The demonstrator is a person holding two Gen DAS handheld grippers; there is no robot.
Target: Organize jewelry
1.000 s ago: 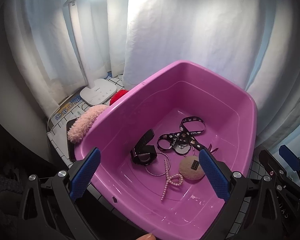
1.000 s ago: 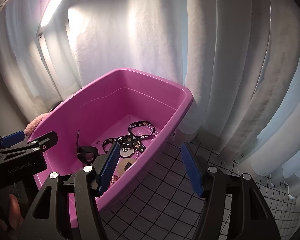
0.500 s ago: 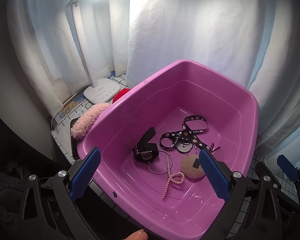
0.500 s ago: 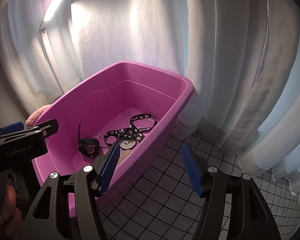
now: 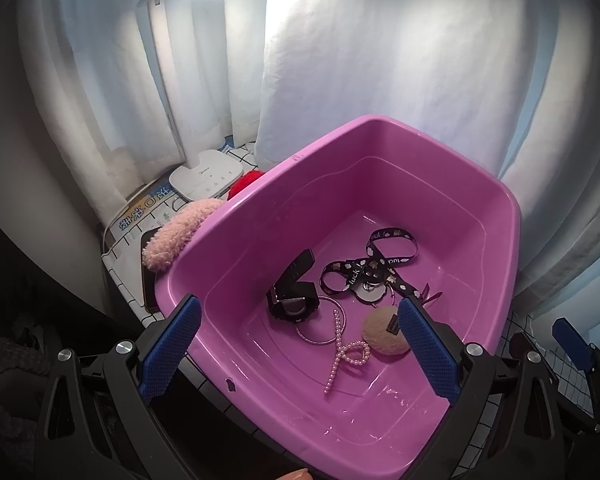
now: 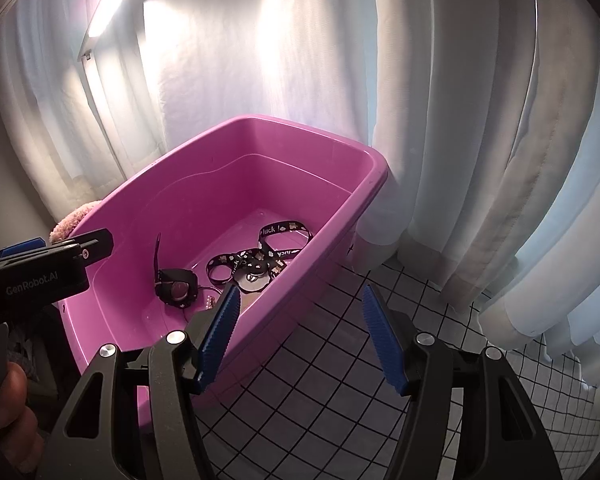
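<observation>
I count one pink tub (image 5: pixel 496 216) holding five loose pieces: a black watch (image 5: pixel 294 298), a black printed lanyard (image 5: pixel 374 266), a thin metal bangle (image 5: pixel 320 322), a pearl hair clip (image 5: pixel 346 354) and a round beige puff (image 5: pixel 384 336), all gathered on the tub floor toward its right half. My left gripper (image 5: pixel 298 350) hangs over the near rim with its blue fingers wide apart and nothing between them. My right gripper (image 6: pixel 306 340) also has its fingers spread and empty, above the tub's right wall and the gridded table (image 6: pixel 340 392). Only the left view shows the clip and puff in full, plus a fuzzy pink item (image 5: pixel 176 232), a red fuzzy item (image 5: pixel 246 184) and a white lamp base (image 5: pixel 206 174) crowded against the tub's left side. The right view shows open grid to the tub's right, up to the white curtain (image 6: pixel 480 160).
</observation>
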